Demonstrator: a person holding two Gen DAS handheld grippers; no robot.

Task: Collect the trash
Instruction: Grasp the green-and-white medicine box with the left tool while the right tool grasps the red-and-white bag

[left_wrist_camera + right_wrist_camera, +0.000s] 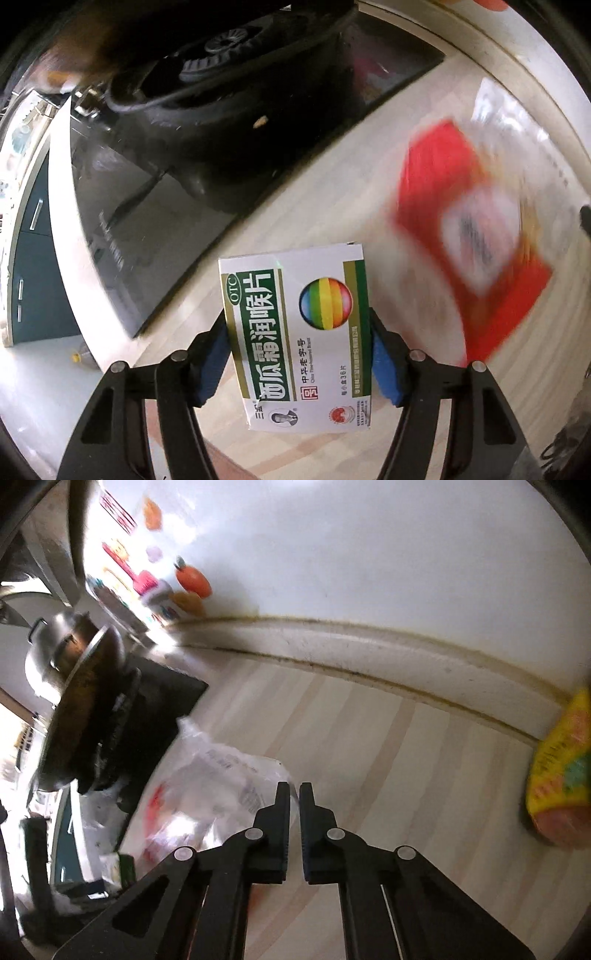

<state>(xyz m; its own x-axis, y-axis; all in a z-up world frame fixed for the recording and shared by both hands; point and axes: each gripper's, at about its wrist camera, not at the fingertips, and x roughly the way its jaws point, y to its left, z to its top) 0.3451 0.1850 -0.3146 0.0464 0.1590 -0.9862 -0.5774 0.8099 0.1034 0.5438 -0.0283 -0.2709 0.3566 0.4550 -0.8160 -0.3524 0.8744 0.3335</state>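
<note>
Your left hand-held gripper (297,363) points down over the pale wood-grain desk (332,206) beside the black hob (207,177), its blue pads (210,363) set against both long edges of a white-and-green lozenge box (295,339). The jaws stand about half open, spanning the box's width, and appear to have it in hand. Keep the squeeze light: thin card of this kind would likely buckle, so carry it flat and level towards the bag.

To the right of the box lies a red packet (472,236) inside a clear plastic bag (517,122), blurred, its white label unreadable.

Your right hand-held gripper (294,794) has its jaws drawn almost together, with only a slit left. Its tips sit at the edge of the same clear plastic bag (221,786); whether film is pinched between them cannot be told. If it is, lift the mouth of the bag so the box can drop in cleanly.

The box reads "OTC" and "西瓜霜润喉片", with "中华老字号" and "36片" in smaller type beside a rainbow-striped ball. A yellow printed wrapper (561,771) lies near the wall, well apart from the bag, its print too blurred to read.
</note>
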